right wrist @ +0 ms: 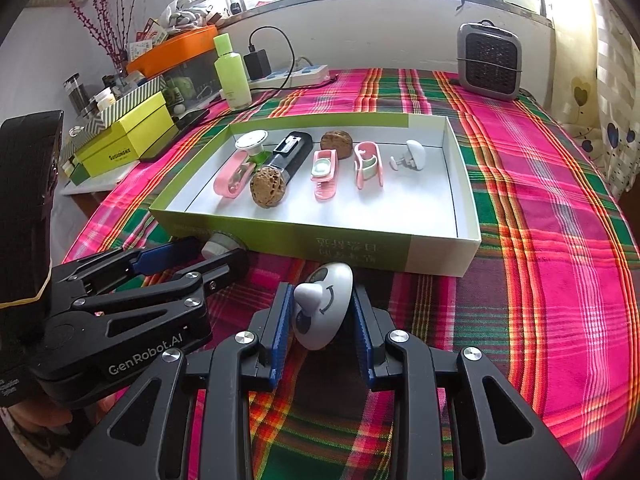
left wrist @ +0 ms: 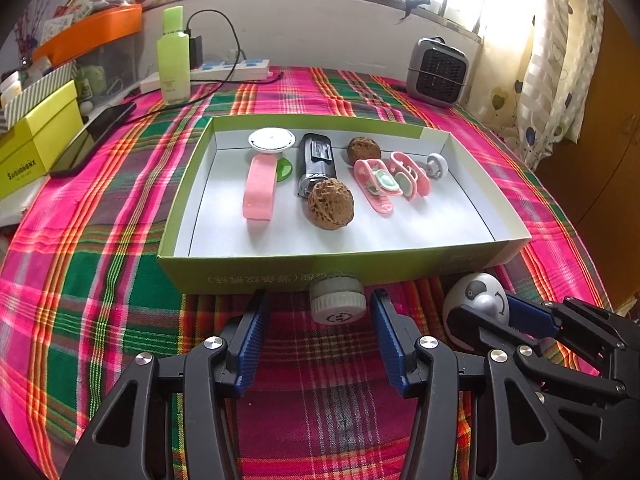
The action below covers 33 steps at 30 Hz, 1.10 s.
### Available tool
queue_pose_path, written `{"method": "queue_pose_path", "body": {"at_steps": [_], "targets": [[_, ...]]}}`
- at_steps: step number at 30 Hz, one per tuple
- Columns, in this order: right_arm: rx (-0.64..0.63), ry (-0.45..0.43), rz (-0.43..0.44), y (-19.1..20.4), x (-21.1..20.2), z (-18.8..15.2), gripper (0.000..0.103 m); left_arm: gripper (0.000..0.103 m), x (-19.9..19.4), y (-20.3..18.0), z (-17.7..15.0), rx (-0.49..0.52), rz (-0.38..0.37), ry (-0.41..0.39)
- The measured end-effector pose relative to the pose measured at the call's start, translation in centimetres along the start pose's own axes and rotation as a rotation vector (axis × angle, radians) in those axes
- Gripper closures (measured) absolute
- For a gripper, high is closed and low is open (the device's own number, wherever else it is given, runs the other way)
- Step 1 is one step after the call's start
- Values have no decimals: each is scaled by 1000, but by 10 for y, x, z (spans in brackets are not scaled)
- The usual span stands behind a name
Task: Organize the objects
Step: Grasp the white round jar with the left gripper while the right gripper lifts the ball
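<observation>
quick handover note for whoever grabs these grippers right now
Left hand-held gripper: open, small white ribbed-cap jar between the pads, lying on the plaid cloth against the box's near wall.
Right hand-held gripper: shut on the grey-white egg-shaped face toy.
Done: walnuts, pink clips and black device lie in the green-rimmed cardboard box.
Left: jar and toy into the box.

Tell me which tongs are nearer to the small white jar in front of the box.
Left. The left tongs straddle the small white jar, pads apart from it. The right tongs sit off to its right, clamped on the grey face-painted egg toy.
</observation>
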State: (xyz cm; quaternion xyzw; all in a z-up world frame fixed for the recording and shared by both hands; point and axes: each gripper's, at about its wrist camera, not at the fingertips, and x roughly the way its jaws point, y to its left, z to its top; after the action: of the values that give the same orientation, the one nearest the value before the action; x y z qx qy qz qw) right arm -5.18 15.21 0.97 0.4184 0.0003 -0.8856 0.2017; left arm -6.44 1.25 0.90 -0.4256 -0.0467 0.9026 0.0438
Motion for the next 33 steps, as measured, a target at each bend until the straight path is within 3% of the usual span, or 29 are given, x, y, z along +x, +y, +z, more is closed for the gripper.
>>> {"method": "queue_pose_path", "body": {"at_steps": [3,10,33], "targets": [[1,3,2,0,0,0,73,65,0,0,1,2,9,0],[1,4,0,0,1,0,73,76,-1,-1,0,3,4,-3],[-15,-19,11,7,-9,5,73,77,-19,5,0,-12,-15,-44]]}}
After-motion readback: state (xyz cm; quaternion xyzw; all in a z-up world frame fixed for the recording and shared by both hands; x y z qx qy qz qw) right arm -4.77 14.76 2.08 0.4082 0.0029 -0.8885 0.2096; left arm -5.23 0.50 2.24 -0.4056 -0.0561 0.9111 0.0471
